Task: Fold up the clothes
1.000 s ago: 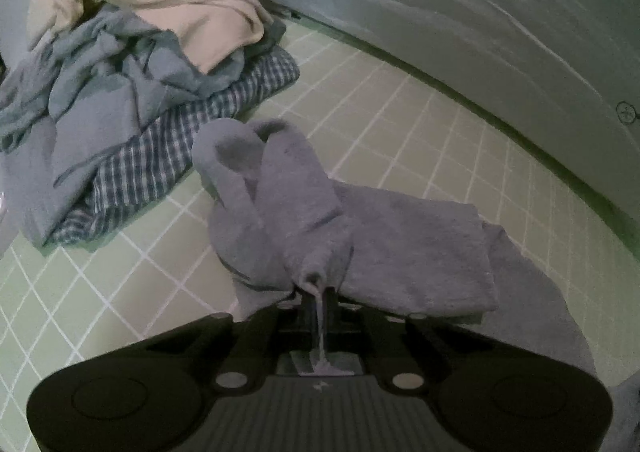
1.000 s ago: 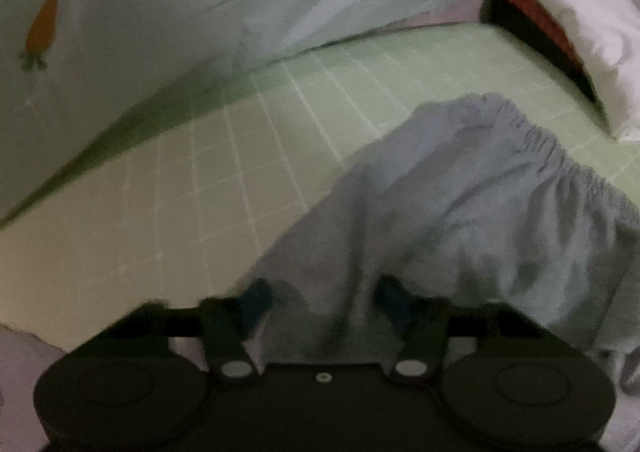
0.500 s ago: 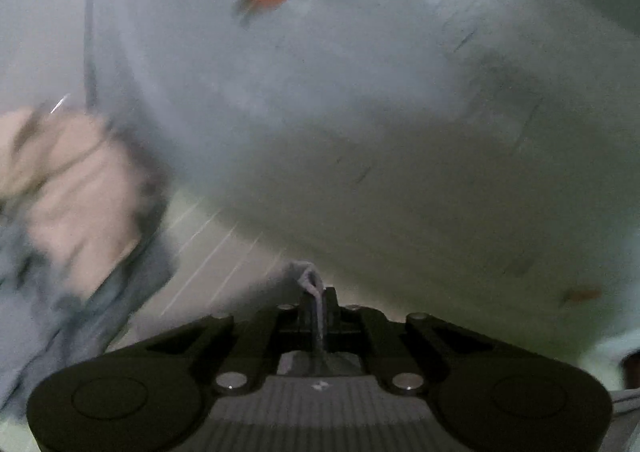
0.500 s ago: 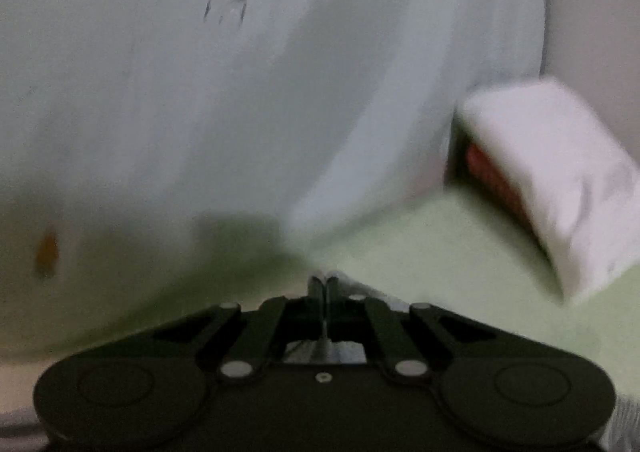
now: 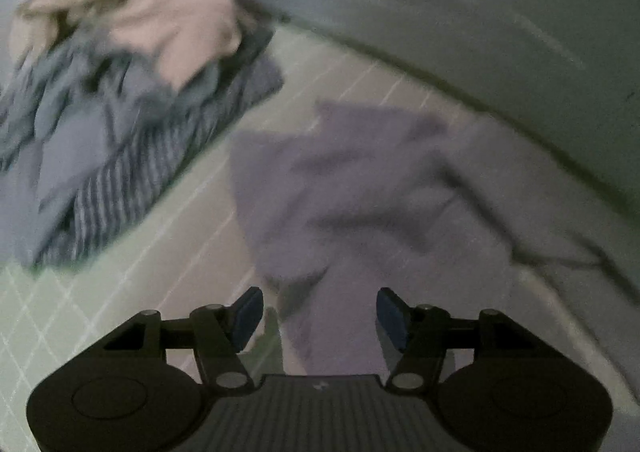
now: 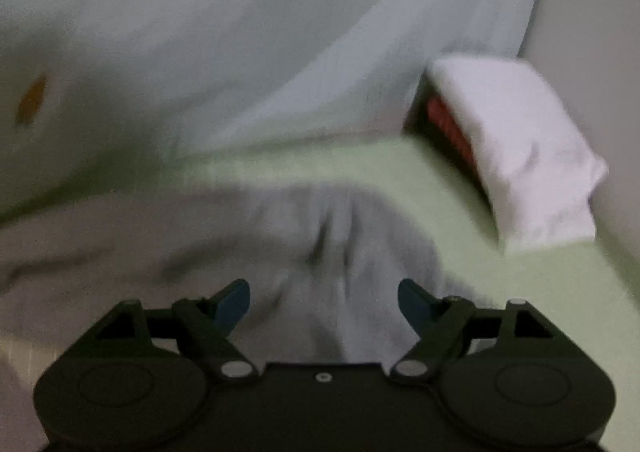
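A grey garment [image 5: 360, 192] lies spread on the green checked bed sheet [image 5: 168, 264], blurred by motion. My left gripper [image 5: 318, 312] is open just above its near edge, jaws wide apart, holding nothing. In the right wrist view the same grey garment [image 6: 320, 244] lies rumpled on the sheet [image 6: 500, 272]. My right gripper [image 6: 324, 302] is open over its near part and holds nothing.
A pile of unfolded clothes [image 5: 120, 92], beige, blue and checked, lies at the far left. A pale curtain or wall [image 5: 480, 4] runs along the bed's far side. A white pillow [image 6: 516, 156] over a red and dark object [image 6: 444, 120] sits at the right.
Half a second ago both grippers were shut on the grey garment and raised toward the wall. Now both have come down, opened and let go; the garment lies on the sheet.
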The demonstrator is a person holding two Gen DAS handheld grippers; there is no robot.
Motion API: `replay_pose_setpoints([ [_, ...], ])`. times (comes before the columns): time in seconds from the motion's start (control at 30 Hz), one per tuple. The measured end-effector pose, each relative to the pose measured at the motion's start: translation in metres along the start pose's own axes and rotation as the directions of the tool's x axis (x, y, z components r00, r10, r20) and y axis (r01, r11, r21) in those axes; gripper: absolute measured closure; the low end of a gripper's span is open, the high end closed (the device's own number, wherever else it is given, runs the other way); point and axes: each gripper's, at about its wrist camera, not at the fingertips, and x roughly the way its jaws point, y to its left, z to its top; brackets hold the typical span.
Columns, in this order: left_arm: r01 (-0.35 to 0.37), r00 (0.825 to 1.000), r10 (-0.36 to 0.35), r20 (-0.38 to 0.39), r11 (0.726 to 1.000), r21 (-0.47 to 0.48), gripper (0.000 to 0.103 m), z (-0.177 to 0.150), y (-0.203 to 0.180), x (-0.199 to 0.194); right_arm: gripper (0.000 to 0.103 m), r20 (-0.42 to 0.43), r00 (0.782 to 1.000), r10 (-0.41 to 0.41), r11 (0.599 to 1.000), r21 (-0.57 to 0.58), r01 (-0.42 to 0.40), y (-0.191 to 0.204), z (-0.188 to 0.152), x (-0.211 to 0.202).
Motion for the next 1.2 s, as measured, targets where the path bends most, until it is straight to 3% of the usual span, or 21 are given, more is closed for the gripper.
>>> replay_pose_setpoints([
  [0.17, 0.010, 1.000, -0.010, -0.028, 1.000, -0.001, 0.042, -0.008, 0.001, 0.009, 0.020, -0.084, 0.996, -0.003, 1.000, 0.023, 0.004, 0.001, -0.035, -0.015],
  [0.23, 0.044, 0.999, -0.044, -0.019, 0.999, 0.002, 0.063, -0.010, -0.003, 0.006, 0.020, -0.102, 0.995, -0.006, 0.999, 0.034, 0.010, 0.003, -0.044, -0.022],
  [0.27, 0.057, 0.998, -0.057, -0.015, 0.998, 0.007, 0.091, -0.010, -0.003, 0.006, 0.020, -0.108, 0.994, -0.008, 0.999, 0.038, 0.012, 0.004, -0.048, -0.026],
  [0.3, 0.063, 0.998, -0.063, -0.017, 0.998, 0.015, 0.101, -0.011, -0.004, 0.005, 0.020, -0.109, 0.994, -0.010, 0.999, 0.036, 0.014, 0.005, -0.050, -0.029],
  [0.43, 0.071, 0.997, -0.072, 0.028, 0.997, 0.040, 0.102, -0.023, 0.003, -0.015, 0.019, -0.088, 0.996, -0.008, 1.000, 0.021, 0.010, 0.006, -0.053, -0.039],
  [0.63, 0.006, 0.999, -0.004, 0.054, 0.999, -0.034, 0.102, -0.061, 0.062, -0.054, 0.019, -0.082, 0.996, 0.031, 0.999, 0.041, -0.028, 0.005, -0.067, -0.062],
  [0.73, -0.030, 0.999, 0.031, 0.028, 0.999, -0.041, 0.102, -0.091, 0.093, -0.071, 0.018, -0.090, 0.994, 0.056, 0.998, 0.025, -0.054, 0.005, -0.082, -0.074],
  [0.87, -0.017, 0.998, 0.014, -0.059, 0.999, -0.049, 0.101, -0.144, 0.137, -0.087, 0.018, -0.118, 0.990, 0.076, 0.997, 0.016, -0.075, 0.006, -0.102, -0.087],
  [1.0, -0.021, 0.998, 0.017, -0.057, 0.997, -0.070, 0.091, -0.166, 0.160, -0.098, 0.018, -0.145, 0.986, 0.084, 0.996, 0.011, -0.083, 0.011, -0.115, -0.094],
  [1.2, -0.003, 1.000, 0.001, -0.018, 0.994, -0.109, 0.067, -0.143, 0.187, -0.094, 0.017, -0.157, 0.982, 0.108, 0.994, -0.017, -0.112, 0.032, -0.123, -0.106],
])
